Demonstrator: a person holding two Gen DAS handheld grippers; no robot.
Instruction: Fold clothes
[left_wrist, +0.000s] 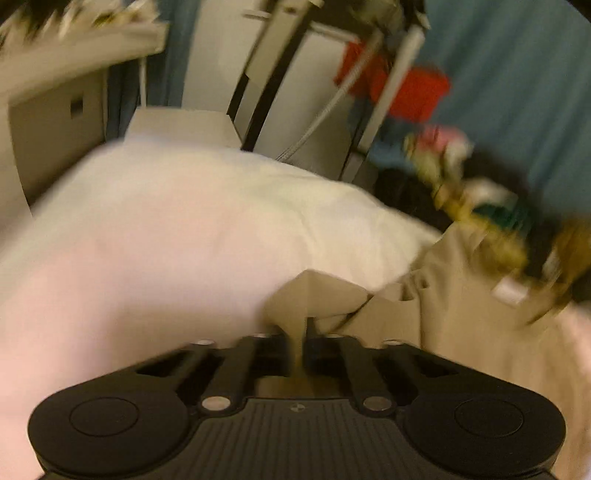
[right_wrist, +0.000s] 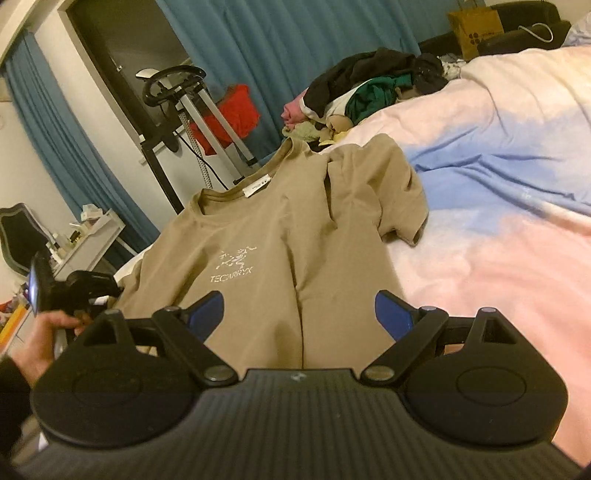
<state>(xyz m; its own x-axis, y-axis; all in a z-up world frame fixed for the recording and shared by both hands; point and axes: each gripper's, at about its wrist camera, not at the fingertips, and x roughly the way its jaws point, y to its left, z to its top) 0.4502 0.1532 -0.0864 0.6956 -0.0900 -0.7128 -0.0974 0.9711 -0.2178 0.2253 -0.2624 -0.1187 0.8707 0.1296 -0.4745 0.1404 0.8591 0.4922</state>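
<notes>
Right wrist view, smooth tan T-shirt (right_wrist: 295, 229), rumpled bedspread (right_wrist: 498, 184)

Bed (right_wrist: 498, 258), pink-and-blue cover; tan T-shirt (right_wrist: 280, 236) spread flat on it, mixed clothes pile (right_wrist: 369, 88) heaped beyond the collar

left claw (left_wrist: 300, 343) closed, pinching a fold of tan shirt (left_wrist: 436, 306) | shirt lies on white-pink bed cover (left_wrist: 166, 236) | clothes pile (left_wrist: 491, 218) far right, blurred | blue curtain (left_wrist: 517, 85) behind | red cloth (left_wrist: 406, 85) on stand
</notes>
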